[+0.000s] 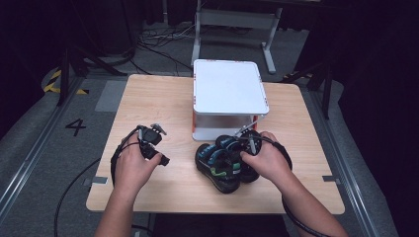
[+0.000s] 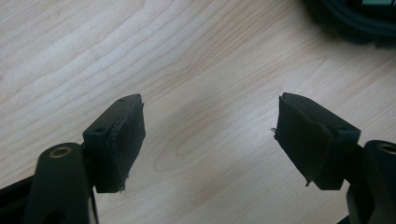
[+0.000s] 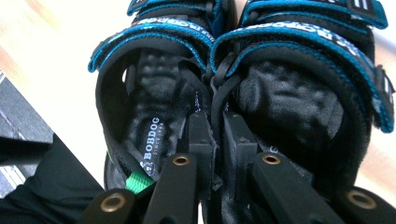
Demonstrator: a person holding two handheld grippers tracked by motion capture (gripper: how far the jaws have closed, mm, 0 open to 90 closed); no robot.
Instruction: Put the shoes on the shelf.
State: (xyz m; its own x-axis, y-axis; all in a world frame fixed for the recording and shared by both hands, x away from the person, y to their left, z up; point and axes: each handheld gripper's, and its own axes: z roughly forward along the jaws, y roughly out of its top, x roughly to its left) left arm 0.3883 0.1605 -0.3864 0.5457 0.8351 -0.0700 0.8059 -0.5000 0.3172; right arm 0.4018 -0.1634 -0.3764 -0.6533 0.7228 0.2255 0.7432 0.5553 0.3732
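Observation:
A pair of black sandals [image 1: 222, 163] with blue straps lies side by side on the wooden table [image 1: 148, 98], just in front of a white box [image 1: 230, 89]. My right gripper [image 3: 218, 135] is shut on the sandals' [image 3: 187, 93] two inner edges, pinching them together, its jaws reaching down into the heel ends. In the high view the right gripper [image 1: 249, 143] sits over the pair under the person's hand. My left gripper [image 1: 158, 148] hovers over bare wood left of the sandals. Its jaws stand wide open [image 2: 210, 140] with nothing between them.
The white box has orange trim and a flat lid, standing at the table's far middle. A metal frame [image 1: 232, 24] and cables lie on the floor beyond. A sandal's dark sole edge [image 2: 355, 23] shows in the left gripper view's top right corner.

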